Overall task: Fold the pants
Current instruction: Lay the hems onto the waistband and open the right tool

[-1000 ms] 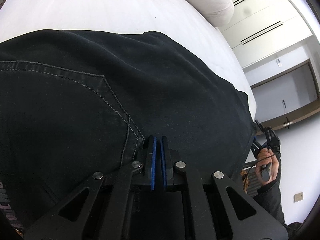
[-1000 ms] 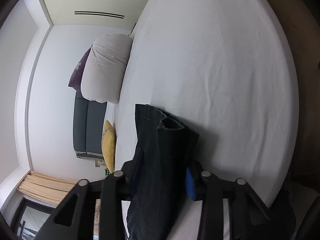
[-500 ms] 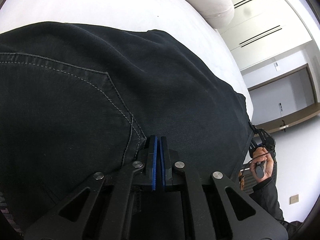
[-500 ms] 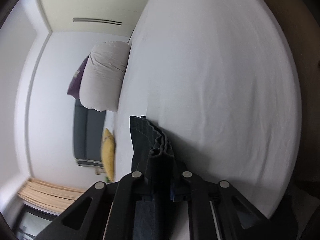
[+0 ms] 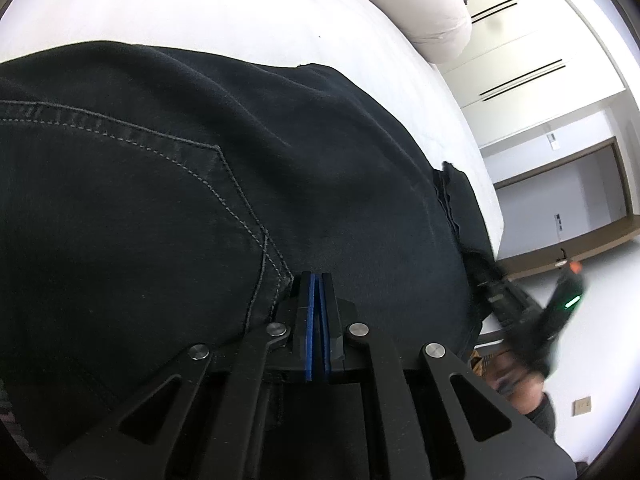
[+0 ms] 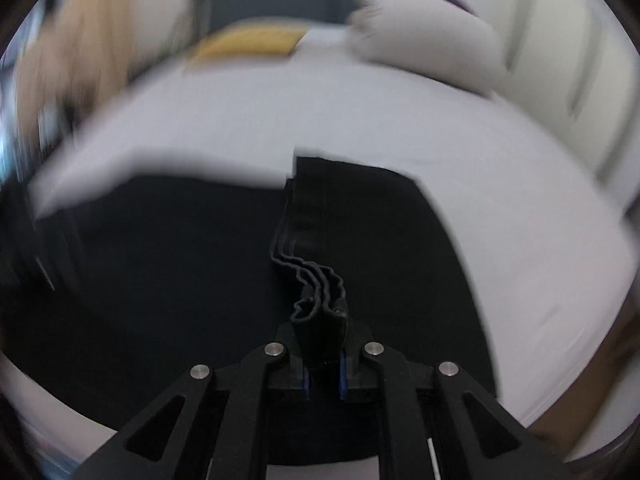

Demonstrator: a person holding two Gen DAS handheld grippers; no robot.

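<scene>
Black denim pants (image 5: 180,200) lie spread on a white bed (image 5: 180,4), with a stitched back pocket facing up. My left gripper (image 5: 319,280) is shut, its blue pads pressed together at the pants' near edge; whether cloth is pinched between them is hidden. In the right wrist view the pants (image 6: 160,248) lie flat, and my right gripper (image 6: 323,328) is shut on the bunched hem layers (image 6: 316,276) of the legs. The right gripper also shows blurred in the left wrist view (image 5: 532,316) at the pants' right edge.
A pale pillow (image 5: 416,12) lies at the head of the bed, also in the right wrist view (image 6: 424,48). A yellow cushion (image 6: 248,44) and a dark headboard (image 6: 272,4) are behind. White wardrobes (image 5: 532,60) stand beyond the bed's right edge.
My right gripper has closed on the bunched hems and swung round fast, so its view now faces the head of the bed over the pants. The left gripper stays shut in place.
</scene>
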